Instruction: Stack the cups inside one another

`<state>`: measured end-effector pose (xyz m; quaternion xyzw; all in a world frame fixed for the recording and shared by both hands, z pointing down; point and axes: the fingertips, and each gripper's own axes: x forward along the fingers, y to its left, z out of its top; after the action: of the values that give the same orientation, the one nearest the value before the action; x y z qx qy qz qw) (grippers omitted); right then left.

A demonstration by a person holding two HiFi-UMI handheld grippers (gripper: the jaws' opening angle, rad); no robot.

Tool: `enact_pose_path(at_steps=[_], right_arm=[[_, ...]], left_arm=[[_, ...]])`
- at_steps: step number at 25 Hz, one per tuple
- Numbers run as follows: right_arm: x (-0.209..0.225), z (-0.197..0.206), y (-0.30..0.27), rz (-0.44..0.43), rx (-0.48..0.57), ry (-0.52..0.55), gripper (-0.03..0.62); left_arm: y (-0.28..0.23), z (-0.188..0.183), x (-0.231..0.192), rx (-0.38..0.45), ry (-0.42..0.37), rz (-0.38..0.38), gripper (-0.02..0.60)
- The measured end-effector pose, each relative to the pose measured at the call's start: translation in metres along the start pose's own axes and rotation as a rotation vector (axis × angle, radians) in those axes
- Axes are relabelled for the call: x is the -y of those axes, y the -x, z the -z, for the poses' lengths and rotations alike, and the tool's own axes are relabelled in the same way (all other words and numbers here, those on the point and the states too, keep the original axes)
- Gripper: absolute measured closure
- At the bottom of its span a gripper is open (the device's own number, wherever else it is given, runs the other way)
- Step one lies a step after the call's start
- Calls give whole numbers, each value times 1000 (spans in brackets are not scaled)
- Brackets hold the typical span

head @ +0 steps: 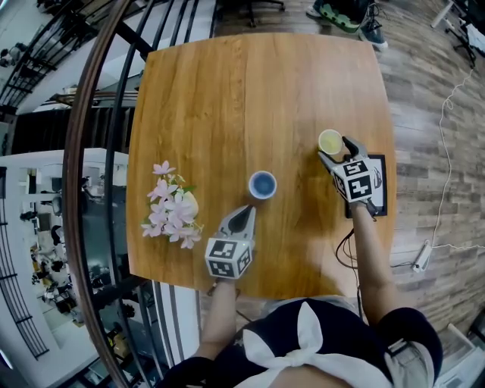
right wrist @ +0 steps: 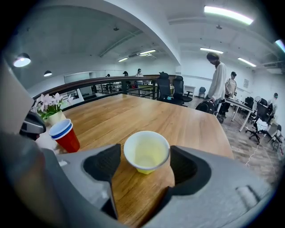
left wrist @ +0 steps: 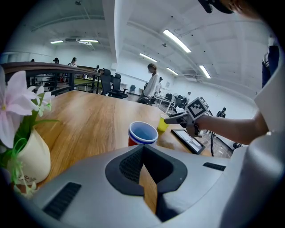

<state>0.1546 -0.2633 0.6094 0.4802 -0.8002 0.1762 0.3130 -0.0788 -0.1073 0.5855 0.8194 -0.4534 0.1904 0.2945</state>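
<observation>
table [head: 227, 91]: right claw [head: 334, 149] spread round yellow cup [right wrist: 147, 152]; left claw [head: 246, 212] pressed together near red cup [right wrist: 69, 140], flowers [head: 173, 212].

Ceiling strip lights [right wrist: 221, 13] are lighting my worktop [head: 258, 98] brightly, casting soft shadows; my gripper views are bending and darkening at their edges.

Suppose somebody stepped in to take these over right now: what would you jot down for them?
Left gripper: shut, empty, pointing at the blue cup.
Right gripper: open, jaws either side of the yellow cup, which stands on the table; not yet clamped.
Done: the blue cup seems to sit inside the red cup.
Left: grip the yellow cup and set it into the blue one.
</observation>
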Motion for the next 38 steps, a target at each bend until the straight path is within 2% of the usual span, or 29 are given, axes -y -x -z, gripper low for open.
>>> enact_pose_path(at_steps=[3, 4, 18, 38], right_arm=[[-2, 1, -2, -2, -4, 7, 255], [-2, 1, -3, -1, -5, 13, 275], [-2, -7, 15, -15, -2, 32, 279], [-27, -49, 82, -31, 115, 88, 279]], left_arm=[[0, 1, -1, 0, -1, 0, 572], [0, 2, -2, 0, 0, 0, 572], [9, -5, 6, 27, -8, 0, 572], [45, -13, 22, 83, -38, -7, 572]])
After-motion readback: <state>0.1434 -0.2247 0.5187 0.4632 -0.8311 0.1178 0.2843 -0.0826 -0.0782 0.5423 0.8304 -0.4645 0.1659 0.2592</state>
